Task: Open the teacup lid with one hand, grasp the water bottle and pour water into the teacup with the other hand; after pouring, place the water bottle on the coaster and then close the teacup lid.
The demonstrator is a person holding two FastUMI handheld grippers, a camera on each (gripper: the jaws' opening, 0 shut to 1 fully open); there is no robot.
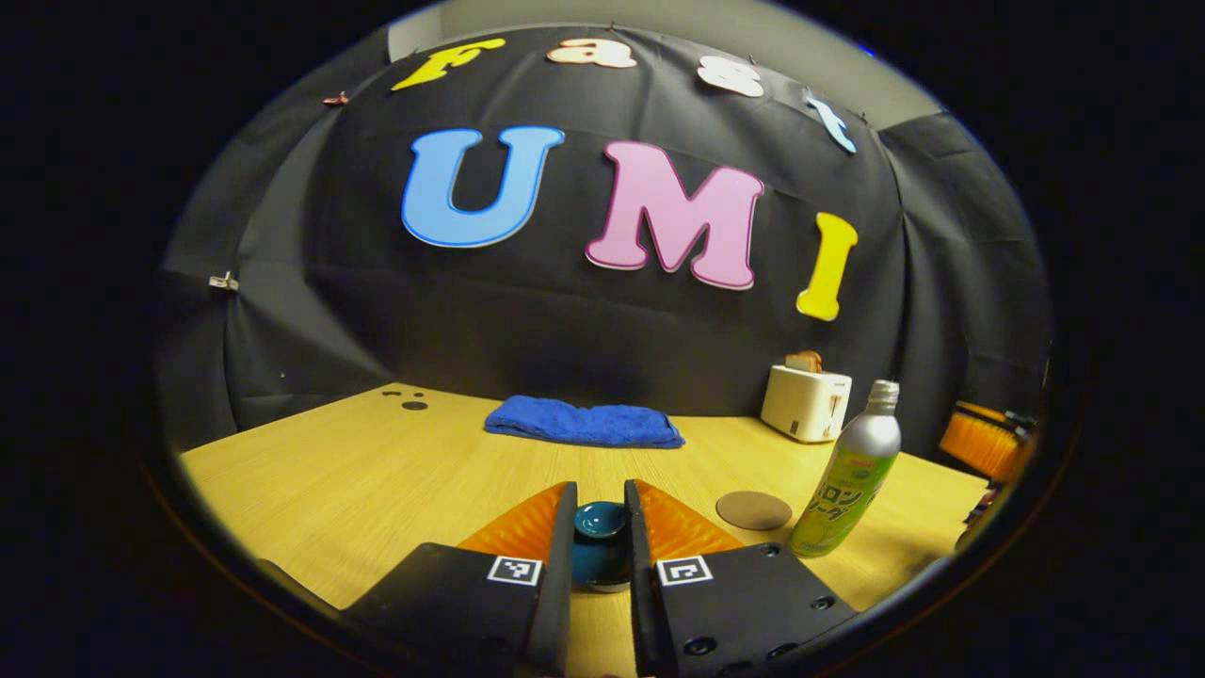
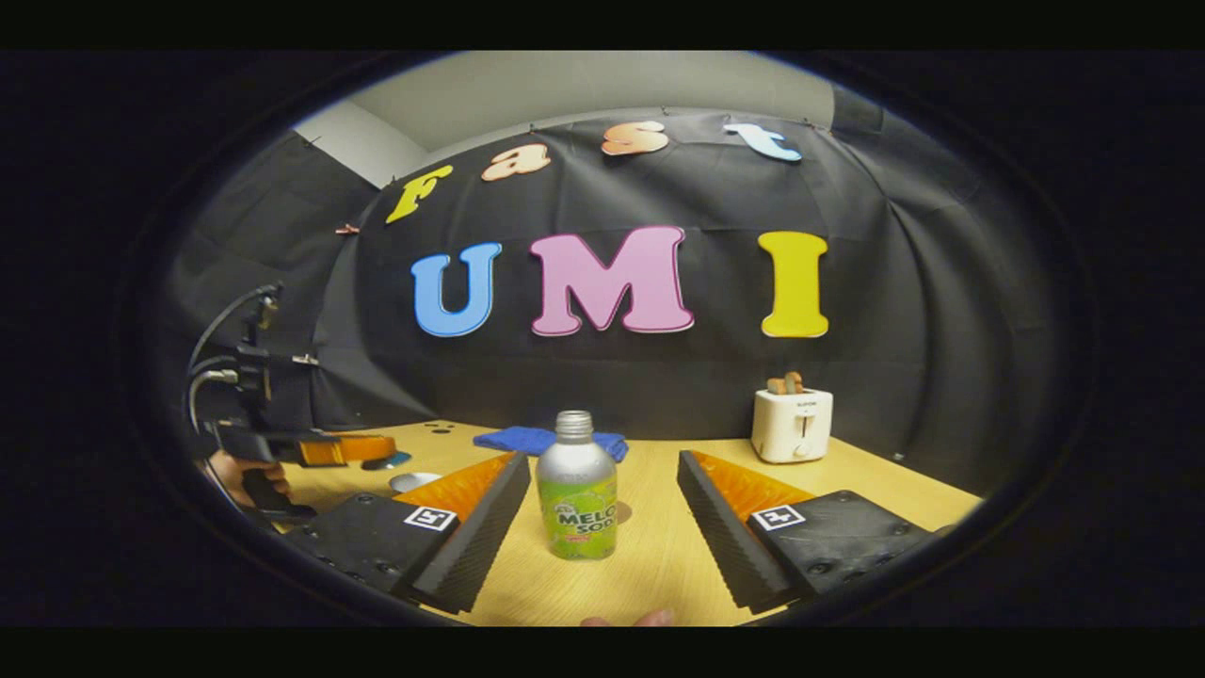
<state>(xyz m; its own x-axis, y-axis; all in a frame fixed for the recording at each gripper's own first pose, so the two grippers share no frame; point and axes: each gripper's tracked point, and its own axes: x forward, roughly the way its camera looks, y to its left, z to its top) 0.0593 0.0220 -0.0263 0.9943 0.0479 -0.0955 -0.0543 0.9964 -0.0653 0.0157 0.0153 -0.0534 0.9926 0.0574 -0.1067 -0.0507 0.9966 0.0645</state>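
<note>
Teacup lid (image 1: pixel 600 519) is sitting between the fingers of our left hand-held gripper (image 1: pixel 600 527), which we are clenching on its dark blue knob; both fingers look pressed against it, and we judge the narrow grip is there so the lid comes away straight. In the right gripper view we are seeing that same left hand-held gripper (image 2: pixel 362 450) held off to the side above the tabletop (image 2: pixel 659 556), with a hand (image 2: pixel 247 476) on its handle and the pale teacup (image 2: pixel 414 481) just below it; whether the lid is already clear of the cup we cannot tell.

Our right hand-held gripper (image 2: pixel 598 523) is released, its fingers spread wide on either side of the water bottle (image 2: pixel 577 490), which is standing upright and apart from both fingers. We are lining it up this way, we think, so a closing squeeze meets the bottle's body squarely.

Just beside the bottle, the round brown coaster (image 1: pixel 753 509) is lying bare, presumably kept free for the bottle afterwards. A blue towel (image 1: pixel 584 424) and a white toaster (image 1: pixel 806 402) are standing farther back, well apart.
</note>
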